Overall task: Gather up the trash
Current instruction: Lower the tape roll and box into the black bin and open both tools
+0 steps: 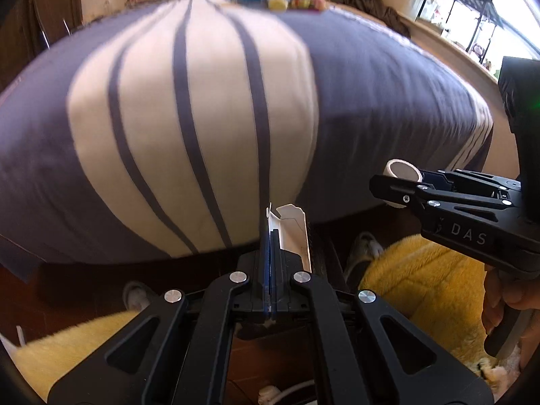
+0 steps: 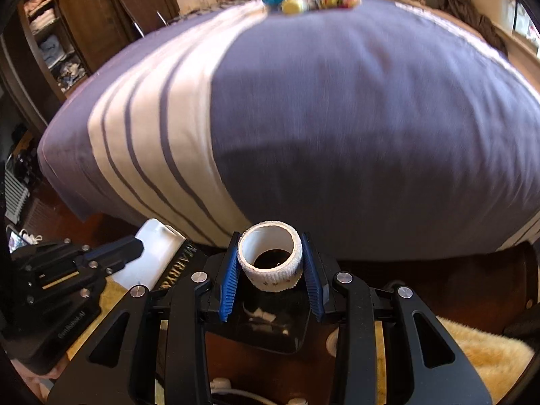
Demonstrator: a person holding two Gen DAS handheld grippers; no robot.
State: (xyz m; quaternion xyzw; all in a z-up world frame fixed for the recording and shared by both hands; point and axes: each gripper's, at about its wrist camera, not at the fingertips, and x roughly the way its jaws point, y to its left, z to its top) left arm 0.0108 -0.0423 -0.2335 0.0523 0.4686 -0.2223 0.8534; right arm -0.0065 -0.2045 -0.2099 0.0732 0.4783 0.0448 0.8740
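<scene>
My left gripper [image 1: 270, 236] is shut on a flattened white carton [image 1: 292, 229] that sticks up past its fingertips. In the right wrist view the same gripper [image 2: 135, 246] shows at the left, and the carton [image 2: 158, 249] has dark lettering along one edge. My right gripper [image 2: 270, 260] is shut on a white tape roll [image 2: 270, 278], blue pads [image 2: 229, 280] pressing its two sides, hollow core facing me. The left wrist view shows that gripper [image 1: 401, 184] with the roll [image 1: 403, 170] at the right. Both hang by the bed's near edge, above a dark container [image 2: 270, 327] with white scraps inside.
A bed with a purple and cream striped cover [image 1: 202, 118] fills the view ahead, with small colourful items [image 1: 280, 1] at its far end. Yellow fluffy fabric [image 1: 422, 270] and grey slippers [image 1: 364, 246] lie on the dark floor. Open wardrobe shelves [image 2: 50, 33] stand at the left.
</scene>
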